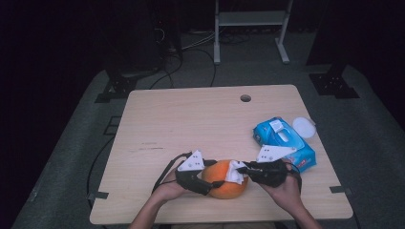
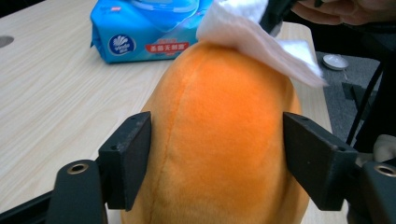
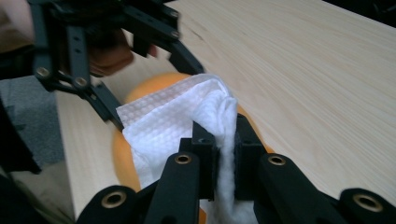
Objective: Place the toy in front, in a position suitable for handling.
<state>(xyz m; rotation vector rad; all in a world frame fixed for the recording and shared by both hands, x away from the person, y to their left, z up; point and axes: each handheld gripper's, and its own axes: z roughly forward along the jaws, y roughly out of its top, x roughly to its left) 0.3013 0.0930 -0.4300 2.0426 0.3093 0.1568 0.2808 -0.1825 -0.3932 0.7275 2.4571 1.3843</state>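
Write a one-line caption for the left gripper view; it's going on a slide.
Left gripper clamps an orange plush toy while a white wipe rubs its top, blue wipes pack behind.

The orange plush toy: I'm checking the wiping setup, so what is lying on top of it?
A white wipe lies over the top of the orange plush toy, pinched by the right gripper. The plush surface beneath the wipe is covered, so its state cannot be seen.

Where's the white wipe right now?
In the high view the white wipe lies on top of the orange plush toy near the table's front edge, pinched in the right gripper.
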